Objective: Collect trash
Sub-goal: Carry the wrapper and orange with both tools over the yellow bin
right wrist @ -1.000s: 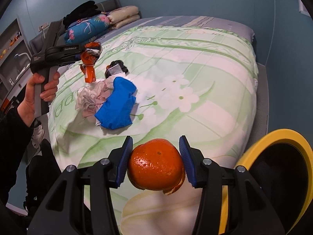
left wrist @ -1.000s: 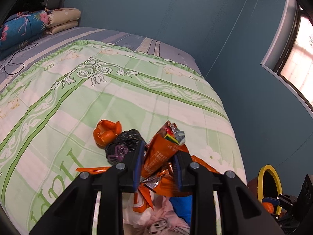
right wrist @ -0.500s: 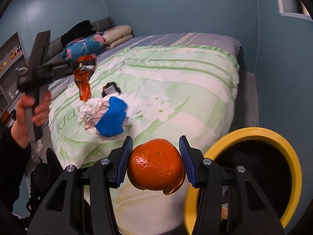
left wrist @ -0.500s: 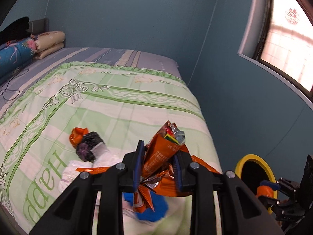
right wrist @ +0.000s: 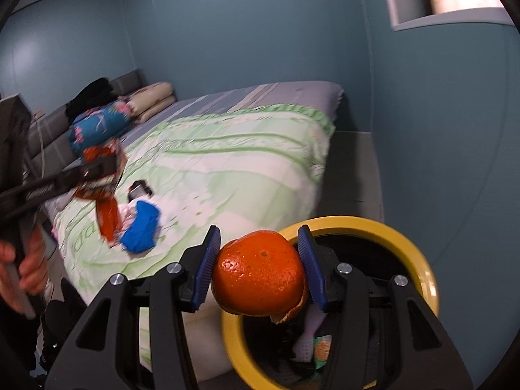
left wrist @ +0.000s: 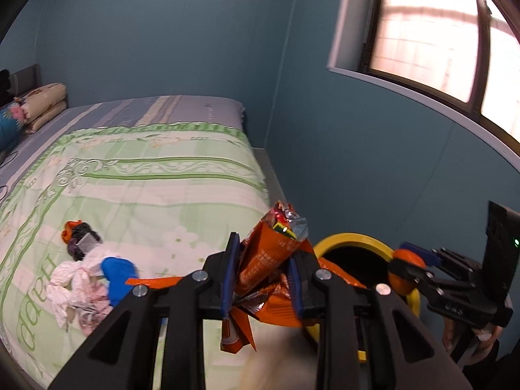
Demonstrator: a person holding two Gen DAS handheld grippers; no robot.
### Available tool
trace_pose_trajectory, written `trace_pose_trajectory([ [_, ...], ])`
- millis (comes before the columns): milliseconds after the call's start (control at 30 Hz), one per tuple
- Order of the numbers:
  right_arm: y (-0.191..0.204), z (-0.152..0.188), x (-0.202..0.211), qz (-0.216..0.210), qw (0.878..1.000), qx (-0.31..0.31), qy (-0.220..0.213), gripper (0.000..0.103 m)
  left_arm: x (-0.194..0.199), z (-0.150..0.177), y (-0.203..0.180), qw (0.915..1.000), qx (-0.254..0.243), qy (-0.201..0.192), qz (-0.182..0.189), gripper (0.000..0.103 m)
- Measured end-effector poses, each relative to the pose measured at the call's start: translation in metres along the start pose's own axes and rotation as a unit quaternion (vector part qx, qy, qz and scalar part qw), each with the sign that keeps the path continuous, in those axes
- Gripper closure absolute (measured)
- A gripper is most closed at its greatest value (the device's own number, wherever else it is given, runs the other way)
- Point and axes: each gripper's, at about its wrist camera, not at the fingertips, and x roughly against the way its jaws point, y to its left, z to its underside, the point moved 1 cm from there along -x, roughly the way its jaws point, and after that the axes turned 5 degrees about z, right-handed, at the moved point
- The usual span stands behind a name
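Right gripper [right wrist: 260,273] clamps orange [right wrist: 260,281] over yellow-rimmed bin [right wrist: 403,237]. Left gripper [left wrist: 261,278] clamps orange wrappers [left wrist: 269,260] near bin rim [left wrist: 352,239]. Blue wad [left wrist: 118,274], tissues [left wrist: 74,284], dark wrapper [left wrist: 81,240] lie on bed [left wrist: 146,178].

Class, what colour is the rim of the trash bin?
Yellow: the bin rim shows best in the right wrist view.

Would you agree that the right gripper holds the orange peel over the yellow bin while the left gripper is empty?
Not quite: the left gripper is shut on an orange wrapper, as the left wrist view shows. The right gripper does hold the orange peel over the yellow bin.
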Motion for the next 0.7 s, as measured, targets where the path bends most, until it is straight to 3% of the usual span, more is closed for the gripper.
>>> trace_pose_trajectory([
  [333,-0.038,0.008,0.006,0.028,0.999,-0.026,-0.004,0.056,-0.011,0.007,-0.069,0.9977,-0.056,0.012,0.035,0.077],
  [700,-0.062,0.016,0.003,0.050,0.998,-0.049,0.003,0.056,-0.035,0.010,-0.101,0.9948,-0.081,0.026,0.057,0.077],
])
